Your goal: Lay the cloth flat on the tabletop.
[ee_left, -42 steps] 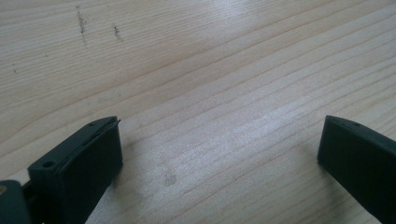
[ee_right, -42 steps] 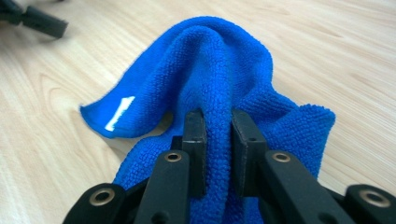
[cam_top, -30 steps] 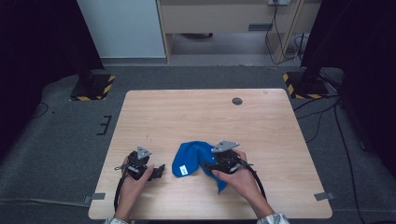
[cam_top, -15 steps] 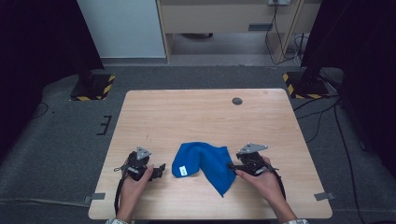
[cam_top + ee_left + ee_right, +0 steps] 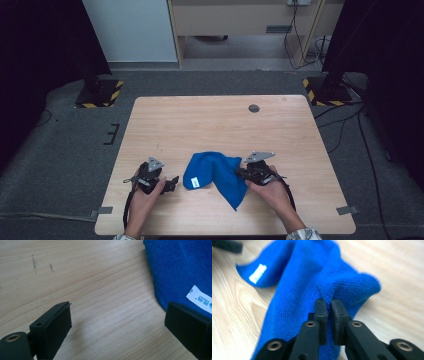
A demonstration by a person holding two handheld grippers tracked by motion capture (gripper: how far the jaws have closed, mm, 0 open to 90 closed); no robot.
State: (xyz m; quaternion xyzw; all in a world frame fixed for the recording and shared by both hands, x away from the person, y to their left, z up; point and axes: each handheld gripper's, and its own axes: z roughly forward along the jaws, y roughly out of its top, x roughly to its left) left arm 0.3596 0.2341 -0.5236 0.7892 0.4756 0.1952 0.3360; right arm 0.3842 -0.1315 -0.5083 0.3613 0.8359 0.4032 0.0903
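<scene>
A blue microfibre cloth (image 5: 215,172) lies crumpled near the table's front edge, its white label (image 5: 195,182) at the lower left. My right gripper (image 5: 241,173) sits at the cloth's right edge. Its jaws have just been closing, and in the right gripper view my right gripper (image 5: 328,303) is shut on a raised fold of the cloth (image 5: 297,272). My left gripper (image 5: 173,183) rests left of the cloth. In the left gripper view my left gripper (image 5: 117,320) stands wide open over bare wood, its right jaw at the cloth's (image 5: 180,265) edge by the label (image 5: 200,298).
The light wooden table (image 5: 200,120) has a dark round grommet (image 5: 254,108) near its far edge. Hazard-striped stand bases (image 5: 100,94) sit on the grey carpet at both far corners, with a cabinet behind. Cables trail from both grippers toward the person.
The right gripper drew away to the right, leaving the cloth spread wider, then came back left to its right corner. Its jaws closed on a fold there. The left gripper stayed put.
</scene>
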